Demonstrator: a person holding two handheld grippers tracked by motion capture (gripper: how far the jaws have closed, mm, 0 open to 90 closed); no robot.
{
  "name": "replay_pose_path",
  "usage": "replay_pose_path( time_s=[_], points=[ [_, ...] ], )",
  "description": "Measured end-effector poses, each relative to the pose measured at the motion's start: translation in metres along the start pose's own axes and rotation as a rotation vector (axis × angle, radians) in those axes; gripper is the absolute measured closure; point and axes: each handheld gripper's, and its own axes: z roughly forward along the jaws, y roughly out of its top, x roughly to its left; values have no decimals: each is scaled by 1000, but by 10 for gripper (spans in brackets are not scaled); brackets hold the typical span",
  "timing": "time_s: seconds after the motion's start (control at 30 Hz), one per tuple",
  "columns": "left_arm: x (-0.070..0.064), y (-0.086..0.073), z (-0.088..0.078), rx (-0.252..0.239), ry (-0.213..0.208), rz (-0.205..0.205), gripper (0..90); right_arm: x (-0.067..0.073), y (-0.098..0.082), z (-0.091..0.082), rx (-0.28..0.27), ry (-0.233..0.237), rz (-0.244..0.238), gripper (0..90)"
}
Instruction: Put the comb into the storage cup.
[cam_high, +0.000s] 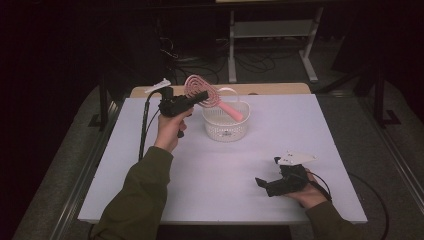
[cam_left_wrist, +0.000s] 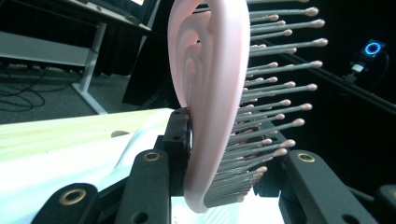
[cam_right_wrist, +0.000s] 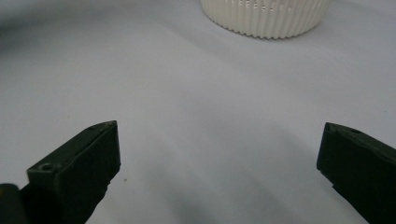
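A pink hairbrush (cam_high: 205, 92) with a spiral head and a straight handle is held above the white ribbed basket (cam_high: 226, 125). My left gripper (cam_high: 200, 96) is shut on the brush head, and the handle slants down to the right over the basket's opening. Close up in the left gripper view, the pink brush head (cam_left_wrist: 210, 102) stands edge-on between the black jaws, its bristles pointing right. My right gripper (cam_high: 265, 185) rests low on the table near the front right, jaws wide apart with nothing between them. The basket's (cam_right_wrist: 266, 18) wall shows at the top of the right gripper view.
The basket stands a little behind the middle of the white tabletop (cam_high: 215, 170). A wooden strip (cam_high: 270, 89) borders the far edge. Beyond the table are a metal frame (cam_high: 270, 35) and loose cables on the dark floor.
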Motion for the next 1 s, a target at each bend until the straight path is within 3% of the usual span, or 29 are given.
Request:
replay_pose_path(
  time_s=[0.47, 1.0],
  points=[
    [12, -19, 11, 25, 47, -30, 650, 0, 0, 0, 2, 1, -4, 0],
    [13, -33, 25, 78, 81, -23, 650, 0, 0, 0, -1, 4, -4, 0]
  ],
)
